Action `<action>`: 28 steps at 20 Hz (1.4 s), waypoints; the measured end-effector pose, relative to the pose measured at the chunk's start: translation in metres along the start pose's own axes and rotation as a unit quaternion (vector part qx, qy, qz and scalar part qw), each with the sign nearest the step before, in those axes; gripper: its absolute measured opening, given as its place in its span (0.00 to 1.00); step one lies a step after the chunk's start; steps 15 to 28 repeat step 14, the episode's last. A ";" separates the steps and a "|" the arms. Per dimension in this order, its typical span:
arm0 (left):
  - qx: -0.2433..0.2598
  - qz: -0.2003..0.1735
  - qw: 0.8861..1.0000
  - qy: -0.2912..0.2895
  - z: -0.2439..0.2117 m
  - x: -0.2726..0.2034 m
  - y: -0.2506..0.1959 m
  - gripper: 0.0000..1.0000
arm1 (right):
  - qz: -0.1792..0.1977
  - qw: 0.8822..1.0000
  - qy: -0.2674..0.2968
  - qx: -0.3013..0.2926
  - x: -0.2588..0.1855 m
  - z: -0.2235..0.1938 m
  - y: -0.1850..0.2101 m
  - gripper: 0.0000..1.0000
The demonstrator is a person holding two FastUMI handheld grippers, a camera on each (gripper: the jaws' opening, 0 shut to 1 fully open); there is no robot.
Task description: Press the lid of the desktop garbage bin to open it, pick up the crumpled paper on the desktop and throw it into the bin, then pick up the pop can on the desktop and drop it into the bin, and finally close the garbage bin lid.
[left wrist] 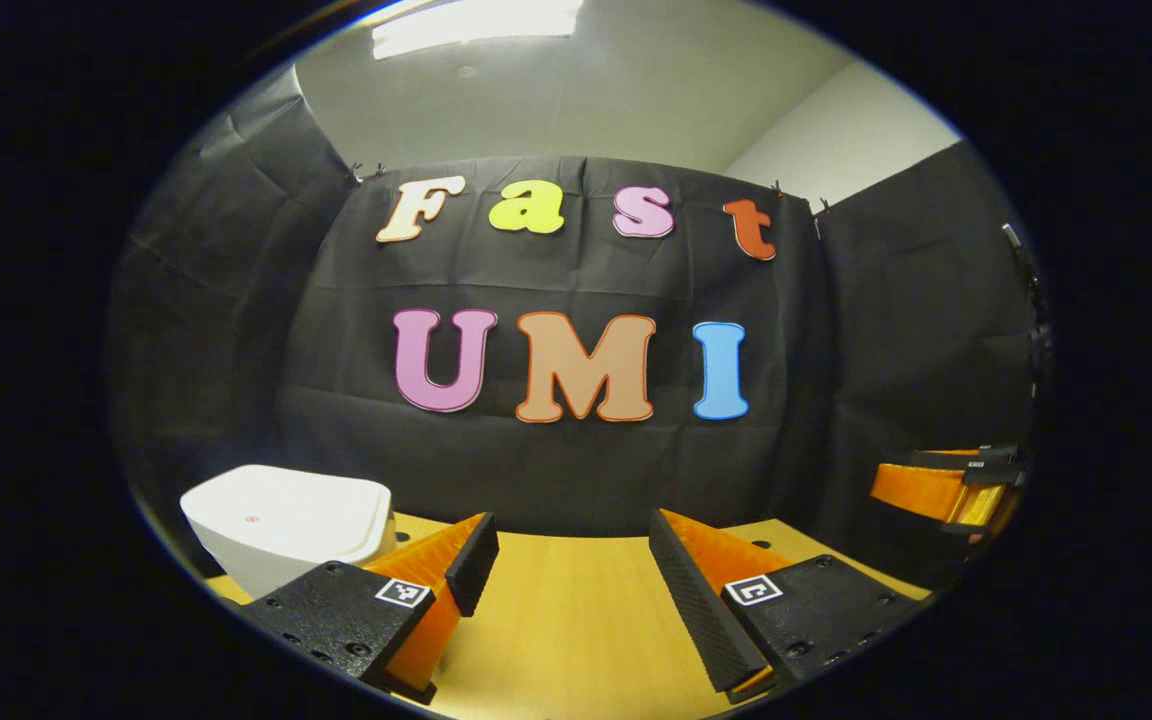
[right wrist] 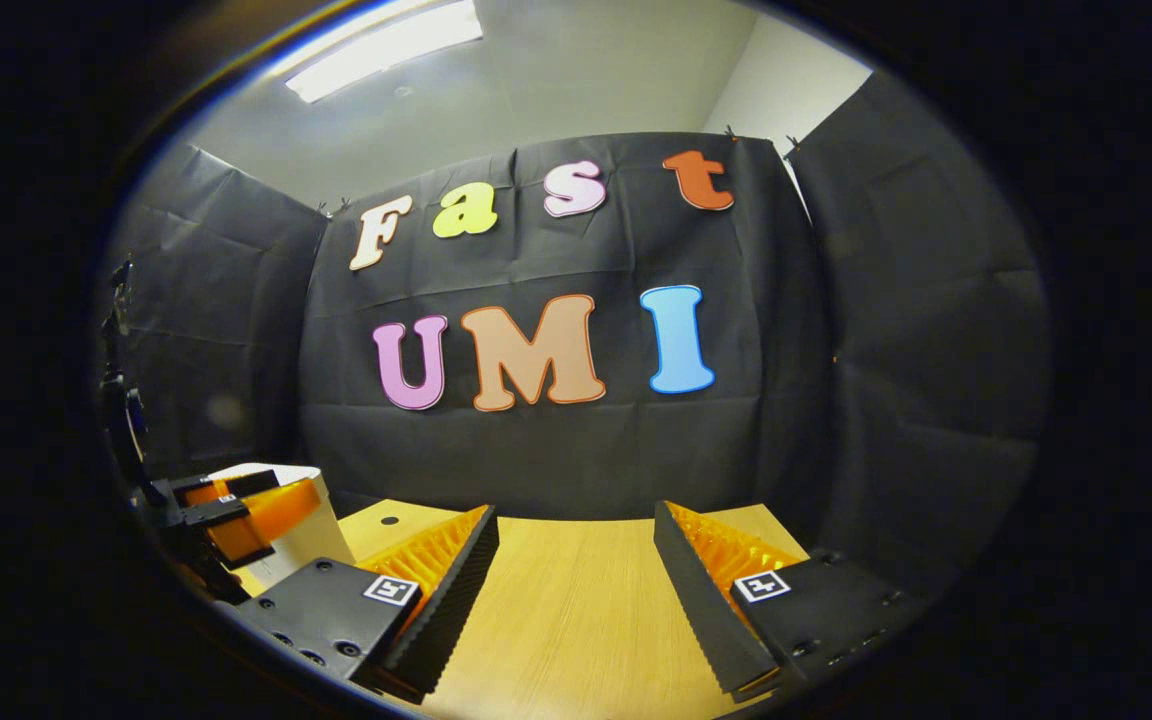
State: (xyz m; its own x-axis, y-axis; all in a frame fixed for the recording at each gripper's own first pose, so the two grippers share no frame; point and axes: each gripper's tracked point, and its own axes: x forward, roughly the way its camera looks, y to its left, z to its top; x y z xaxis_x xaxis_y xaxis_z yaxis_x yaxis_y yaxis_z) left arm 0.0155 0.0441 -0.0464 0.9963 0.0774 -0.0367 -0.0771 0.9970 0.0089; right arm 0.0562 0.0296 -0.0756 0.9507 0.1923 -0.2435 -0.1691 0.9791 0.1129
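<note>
The white garbage bin [left wrist: 281, 520] stands on the wooden desktop [left wrist: 566, 620] at the lower left of the left gripper view, its lid down. My left gripper [left wrist: 572, 565] hovers over the desk to the right of the bin, open, with nothing between its fingers. In the right gripper view, my right gripper [right wrist: 576, 560] is also open and empty above the desk. The bin [right wrist: 311, 525] shows at that view's lower left, partly hidden behind the left gripper [right wrist: 236, 510]. The right gripper [left wrist: 951, 490] appears at the right edge of the left gripper view.
The black cloth wall closes off the back and both sides of the booth just past the desk's far edge [right wrist: 576, 515]. A small dark hole [right wrist: 388, 520] marks the desktop near the bin.
</note>
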 end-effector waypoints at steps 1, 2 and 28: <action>-0.006 -0.014 1.000 0.003 -0.002 -0.001 -0.012 0.91 | -0.001 1.000 -0.002 0.002 -0.003 -0.001 -0.002 0.98; -0.006 -0.021 1.000 0.005 -0.004 -0.001 -0.019 0.91 | -0.002 1.000 0.000 0.004 -0.005 -0.002 -0.005 0.96; -0.010 -0.034 0.999 0.013 0.000 -0.001 -0.036 0.92 | -0.029 0.999 -0.017 0.011 -0.026 0.002 -0.032 0.96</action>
